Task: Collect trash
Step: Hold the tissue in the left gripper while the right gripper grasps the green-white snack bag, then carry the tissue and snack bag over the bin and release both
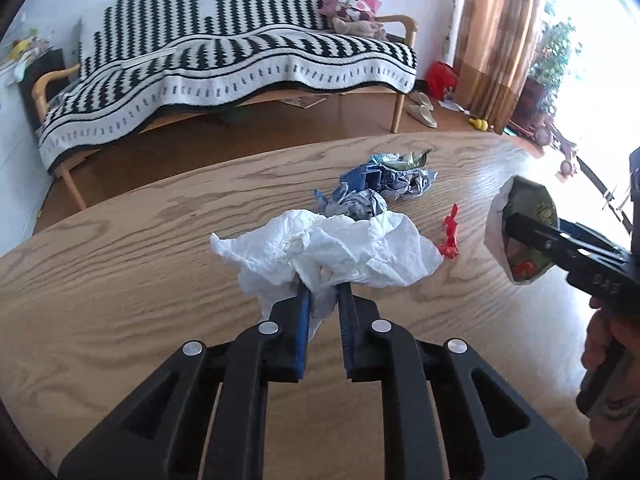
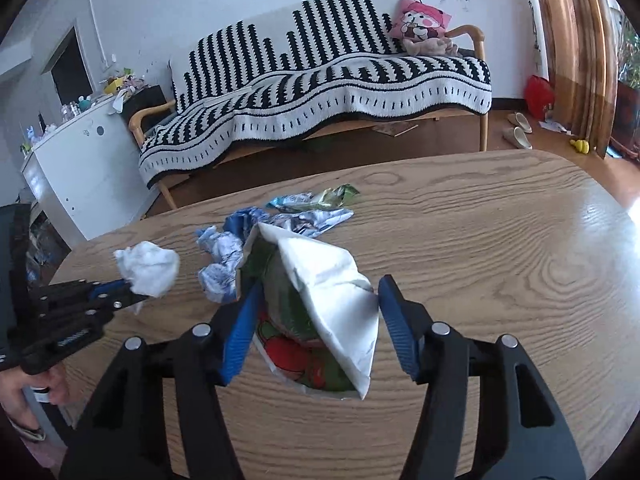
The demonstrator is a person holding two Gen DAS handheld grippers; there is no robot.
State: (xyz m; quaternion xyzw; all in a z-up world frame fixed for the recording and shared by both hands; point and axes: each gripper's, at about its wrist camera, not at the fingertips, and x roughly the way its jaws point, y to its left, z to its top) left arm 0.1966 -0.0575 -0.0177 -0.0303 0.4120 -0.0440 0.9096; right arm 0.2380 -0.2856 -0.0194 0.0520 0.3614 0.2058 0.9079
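My left gripper [image 1: 323, 286] is shut on a crumpled white tissue [image 1: 332, 250] and holds it above the wooden table [image 1: 160, 264]; it also shows in the right wrist view [image 2: 148, 268]. My right gripper [image 2: 316, 284] holds a white bag [image 2: 332, 300] with a green and red printed lining; its jaws stand wide, spreading the bag's mouth open. The bag also shows in the left wrist view [image 1: 520, 232]. Crumpled blue and white wrappers [image 1: 376, 188] and a small red scrap [image 1: 450, 236] lie on the table beyond the tissue.
Behind the table stands a wooden sofa [image 1: 224, 64] with a black and white blanket and a pink cushion [image 1: 352, 2]. A white cabinet [image 2: 80, 168] stands at the left. Slippers [image 1: 422, 110], a red bag and a curtain [image 1: 492, 32] are on the right.
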